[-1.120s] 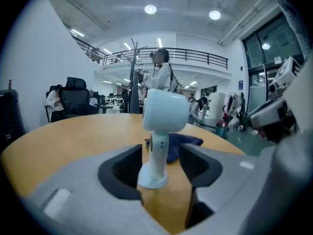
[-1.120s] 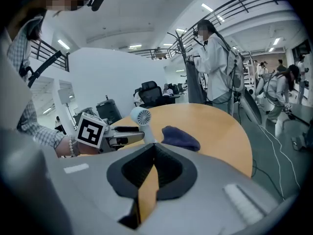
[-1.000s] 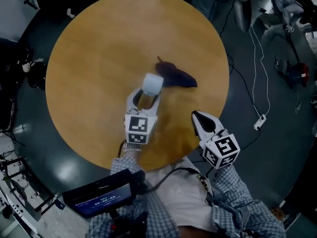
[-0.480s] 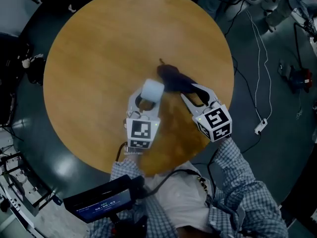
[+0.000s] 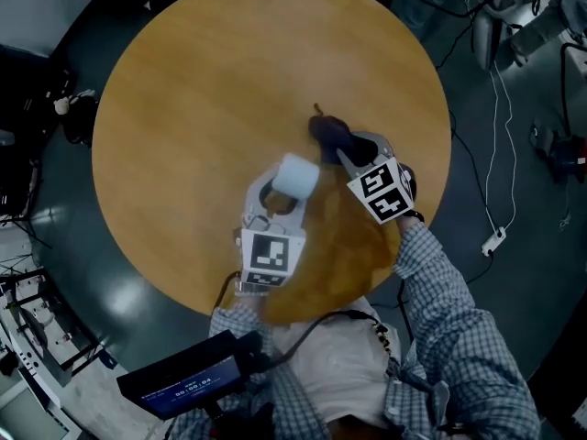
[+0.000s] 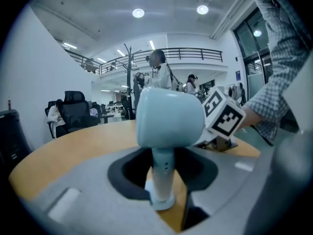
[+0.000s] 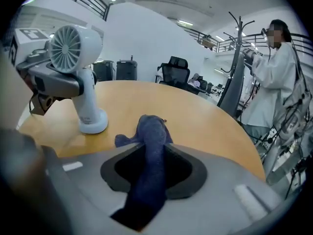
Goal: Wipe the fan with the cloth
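Observation:
A small pale blue fan [image 5: 296, 175] stands upright near the middle of the round wooden table [image 5: 183, 81]. My left gripper [image 5: 277, 193] is shut on its stem [image 6: 164, 175], below the fan's head [image 6: 168, 119]. Just to the right lies a crumpled dark blue cloth [image 5: 328, 131]. My right gripper [image 5: 353, 149] points down at it. Its jaws are opening, and the cloth [image 7: 149, 151] lies loose between them without the pads pressing on it. In the right gripper view the fan [image 7: 78, 48] shows its grille at the upper left.
Cables and a white power strip [image 5: 495, 241] lie on the dark floor to the right of the table. A device with a lit screen [image 5: 179, 379] hangs at the person's front. A person in a white coat [image 7: 276, 82] and a coat stand [image 7: 234, 67] are beyond the table.
My right gripper has swung from the table's near edge up and left to the cloth, rolling and opening its jaws over it. My left gripper has closed on the fan's stem.

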